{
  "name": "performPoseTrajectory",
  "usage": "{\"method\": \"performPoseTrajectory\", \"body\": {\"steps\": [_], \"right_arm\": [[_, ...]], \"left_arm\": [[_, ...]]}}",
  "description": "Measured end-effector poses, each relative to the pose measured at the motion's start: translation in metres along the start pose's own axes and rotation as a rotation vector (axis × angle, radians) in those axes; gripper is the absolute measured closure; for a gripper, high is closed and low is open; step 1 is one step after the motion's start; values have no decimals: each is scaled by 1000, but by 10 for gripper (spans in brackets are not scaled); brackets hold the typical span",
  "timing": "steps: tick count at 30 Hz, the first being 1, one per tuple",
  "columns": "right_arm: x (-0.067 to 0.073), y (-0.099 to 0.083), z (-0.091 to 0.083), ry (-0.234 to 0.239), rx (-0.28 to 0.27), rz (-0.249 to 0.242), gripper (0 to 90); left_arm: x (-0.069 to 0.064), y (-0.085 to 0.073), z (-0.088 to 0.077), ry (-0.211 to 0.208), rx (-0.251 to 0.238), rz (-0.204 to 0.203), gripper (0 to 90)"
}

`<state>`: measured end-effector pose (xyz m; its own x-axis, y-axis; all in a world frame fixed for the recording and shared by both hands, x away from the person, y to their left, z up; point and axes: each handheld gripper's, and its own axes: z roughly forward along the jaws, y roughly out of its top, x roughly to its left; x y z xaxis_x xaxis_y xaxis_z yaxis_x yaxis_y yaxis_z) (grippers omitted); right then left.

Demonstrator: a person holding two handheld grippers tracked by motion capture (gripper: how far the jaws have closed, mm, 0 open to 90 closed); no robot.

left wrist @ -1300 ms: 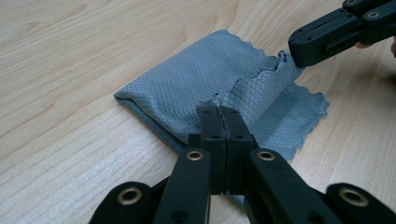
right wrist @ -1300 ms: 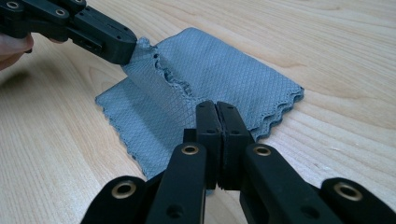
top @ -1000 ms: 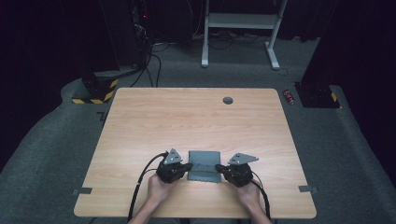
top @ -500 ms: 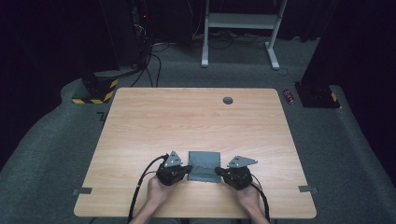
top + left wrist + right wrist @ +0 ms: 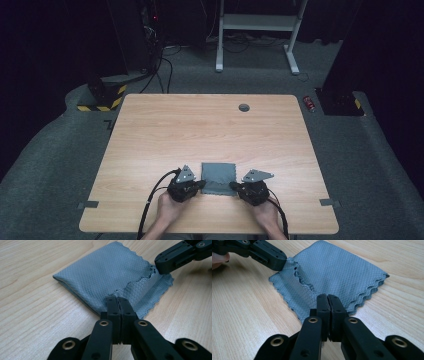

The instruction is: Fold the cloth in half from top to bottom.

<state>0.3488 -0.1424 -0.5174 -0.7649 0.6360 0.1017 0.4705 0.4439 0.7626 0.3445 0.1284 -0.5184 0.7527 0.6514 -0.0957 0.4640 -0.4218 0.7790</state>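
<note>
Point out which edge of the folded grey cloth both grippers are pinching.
The near edge of the cloth, the scalloped one facing the person: left gripper at its left corner, right gripper at its right. The far edge lies free.

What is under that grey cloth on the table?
The folded grey cloth lies flat on the wooden table, with its own lower layers showing at the scalloped edges. Anything beneath its middle is covered.

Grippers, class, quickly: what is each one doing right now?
Left gripper: shut on the grey cloth, at its near edge.
Right gripper: shut on the same cloth's near edge.
</note>
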Motion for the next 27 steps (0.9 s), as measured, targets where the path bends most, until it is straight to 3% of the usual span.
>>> {"method": "performPoseTrajectory", "body": {"steps": [11,18,24,27], "right_arm": [[1,-4,-2,7,11,5,842],[-1,-8,-9,24,8,25,769],[-3,-3,-20,48,-32,43,765],[-2,3,-21,44,-44,43,776]], "left_arm": [[-5,-7,-3,-14,0,-11,858],[-6,-11,-13,-33,-12,-26,736],[-2,-3,-27,-58,-67,-61,654],[-1,6,-25,-52,-61,-58,637]]}}
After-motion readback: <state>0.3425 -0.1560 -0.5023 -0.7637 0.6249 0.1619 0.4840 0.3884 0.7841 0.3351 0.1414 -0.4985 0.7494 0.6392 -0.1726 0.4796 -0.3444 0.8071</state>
